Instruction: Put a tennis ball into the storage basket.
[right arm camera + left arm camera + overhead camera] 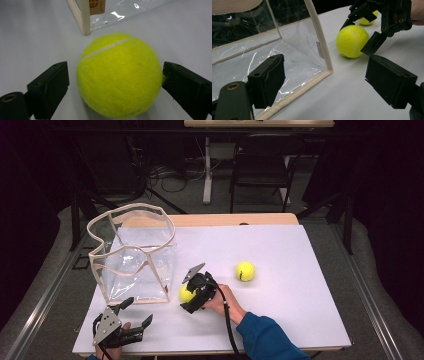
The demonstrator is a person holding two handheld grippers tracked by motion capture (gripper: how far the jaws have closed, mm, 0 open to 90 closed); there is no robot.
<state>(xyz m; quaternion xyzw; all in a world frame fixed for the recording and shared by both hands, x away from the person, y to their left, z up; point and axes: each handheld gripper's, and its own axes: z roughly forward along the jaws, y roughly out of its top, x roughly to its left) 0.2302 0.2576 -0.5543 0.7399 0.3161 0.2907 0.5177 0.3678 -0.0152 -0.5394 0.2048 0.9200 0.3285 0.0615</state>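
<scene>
A yellow tennis ball [186, 293] [352, 41] [120, 75] lies on the white table top just off the front right corner of a clear plastic bag [132, 255] [322, 45] [85, 17] with a beige trim. My right gripper [190, 294] [359, 37] [115, 85] straddles this ball, open: one pad brushes its side and a narrow gap shows at the other. A second tennis ball [245, 271] [367, 21] rests further right. My left gripper [139, 312] [329, 82] stands open by the bag's front edge with nothing between its jaws.
The bag stands upright with its mouth open at the left of the white table top [300, 310]. Bare white surface stretches right of the second ball. Beyond the table are a dark chair [260, 165] and a desk leg [207, 170].
</scene>
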